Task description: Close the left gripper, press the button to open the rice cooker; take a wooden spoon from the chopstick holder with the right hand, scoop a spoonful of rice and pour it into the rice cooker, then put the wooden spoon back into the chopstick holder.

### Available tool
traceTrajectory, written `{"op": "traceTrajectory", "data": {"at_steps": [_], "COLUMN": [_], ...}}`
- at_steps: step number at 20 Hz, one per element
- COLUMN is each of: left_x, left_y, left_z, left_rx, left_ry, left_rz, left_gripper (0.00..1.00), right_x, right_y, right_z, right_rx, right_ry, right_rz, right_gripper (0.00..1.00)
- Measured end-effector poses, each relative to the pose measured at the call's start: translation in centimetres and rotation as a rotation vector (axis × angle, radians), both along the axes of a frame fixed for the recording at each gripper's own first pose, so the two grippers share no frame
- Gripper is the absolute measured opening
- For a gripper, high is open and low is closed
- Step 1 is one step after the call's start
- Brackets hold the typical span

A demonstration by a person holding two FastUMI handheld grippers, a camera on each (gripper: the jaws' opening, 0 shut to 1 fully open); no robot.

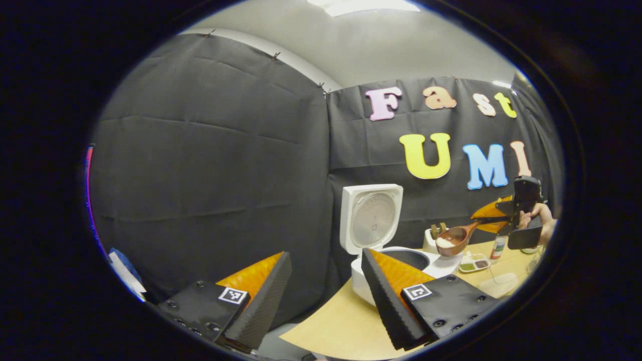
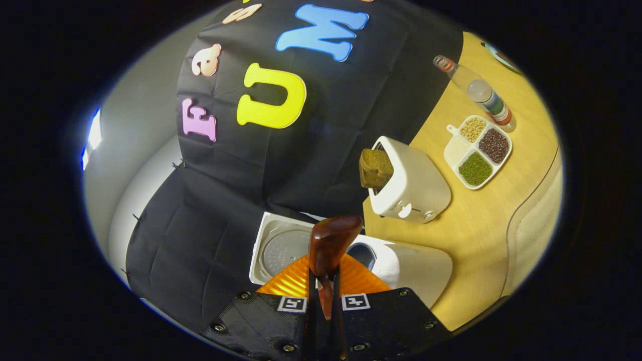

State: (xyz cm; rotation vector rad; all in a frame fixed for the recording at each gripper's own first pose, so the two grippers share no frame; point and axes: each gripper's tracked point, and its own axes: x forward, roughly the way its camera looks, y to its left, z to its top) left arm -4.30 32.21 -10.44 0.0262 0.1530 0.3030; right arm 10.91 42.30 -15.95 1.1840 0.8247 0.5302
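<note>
The white rice cooker (image 1: pixel 361 281) stands on the table with its lid (image 1: pixel 371 220) raised upright and the dark inner pot (image 1: pixel 412 258) exposed. My left gripper (image 1: pixel 326 253) is open and holds nothing, close in front of the cooker. My right gripper (image 1: pixel 484 218) is shut on the handle of the wooden spoon (image 1: pixel 454 240). White rice lies in the spoon's bowl, which hangs just above the pot's right rim. In the right gripper view the spoon (image 2: pixel 331 240) points from my right gripper (image 2: pixel 323 273) over the cooker (image 2: pixel 416 271). The white chopstick holder (image 2: pixel 414 188) holds another wooden utensil (image 2: pixel 375 168).
A divided white tray (image 2: pixel 476 150) with several kinds of grains and beans lies right of the chopstick holder (image 1: pixel 430 239). A bottle (image 2: pixel 479 93) lies behind it on the wooden table (image 2: pixel 476 225). A hand (image 1: pixel 544 215) holds the right gripper. Black cloth walls close in behind.
</note>
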Motion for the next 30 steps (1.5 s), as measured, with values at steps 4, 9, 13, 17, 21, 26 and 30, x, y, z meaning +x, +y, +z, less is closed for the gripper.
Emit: {"op": "traceTrajectory", "data": {"at_steps": [4,9,13,17,21,26,30], "left_x": [-1.6,-4.4,-6.3,-8.0,-7.4,-7.3,-7.2], "left_y": [2.1,4.5,6.0,6.7,5.9,5.5,5.7], "left_z": [0.3,0.1,0.3,-0.2,0.1,0.5,0.6], "left_rx": [0.011,0.023,0.042,0.043,0.041,0.042,0.037], "left_ry": [-0.004,0.015,0.038,0.049,0.052,0.043,0.041], "left_rz": [0.054,0.124,0.174,0.205,0.207,0.197,0.189], "left_gripper": [0.97,0.97,0.97,0.97,0.97,0.97,0.97], "right_x": [0.6,0.7,1.0,1.3,0.9,0.4,0.2], "right_y": [4.5,9.6,12.7,13.9,14.9,15.7,15.9], "right_z": [-0.3,-1.5,-3.3,-4.7,-5.3,-4.0,-2.7], "right_rx": [-0.018,-0.131,-0.222,-0.384,-0.56,-0.764,-0.915], "right_ry": [-0.019,-0.099,-0.143,-0.259,-0.429,-0.683,-0.882], "right_rz": [0.052,0.122,0.16,0.204,0.285,0.367,0.41], "right_gripper": [0.11,0.11,0.11,0.11,0.11,0.11,0.11]}}
